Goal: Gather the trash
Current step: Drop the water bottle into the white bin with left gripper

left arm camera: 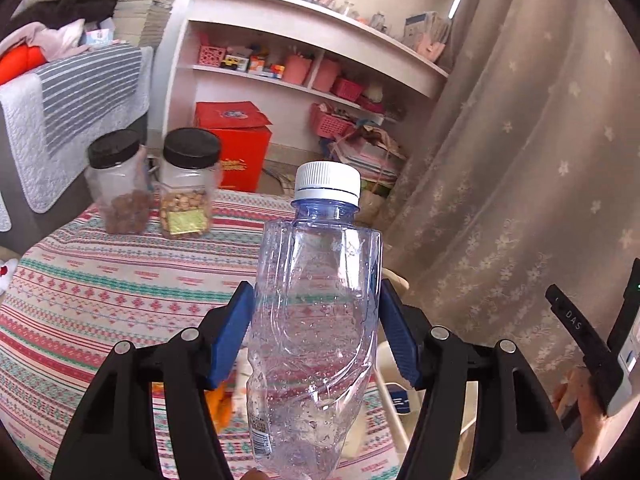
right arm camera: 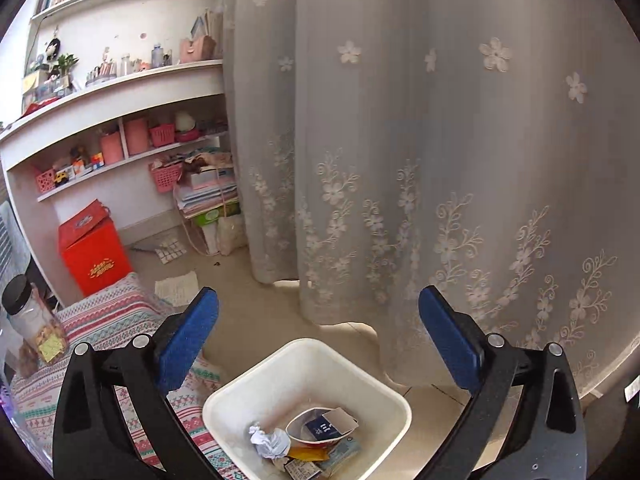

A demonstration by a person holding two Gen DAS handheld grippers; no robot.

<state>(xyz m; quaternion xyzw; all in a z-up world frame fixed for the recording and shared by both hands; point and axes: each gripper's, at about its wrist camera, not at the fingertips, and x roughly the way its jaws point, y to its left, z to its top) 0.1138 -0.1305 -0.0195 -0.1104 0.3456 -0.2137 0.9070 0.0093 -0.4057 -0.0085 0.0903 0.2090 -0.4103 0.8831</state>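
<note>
Bottle first: the clear, crumpled plastic water bottle with a white screw cap stands almost upright between the blue pads of the left gripper, which is clenched on its middle, with the cap pointing up and away from the camera. Its long axis is therefore nearly vertical, crossing the line of the fingers. Under it lies the striped red, green and white tablecloth.

Just beyond the table edge, low on the right in the left wrist view, a part of the cream square plastic waste bin shows. In the right wrist view the same bin stands on the floor close beside the table, already holding crumpled paper and cartons. The right gripper hangs over it with jaws wide apart and nothing between them.

Judging from this, the bin lies to the right of and below the held bottle, so the left hand must carry it that way. Farther off stand two black-lidded clear jars, not trash.
</note>
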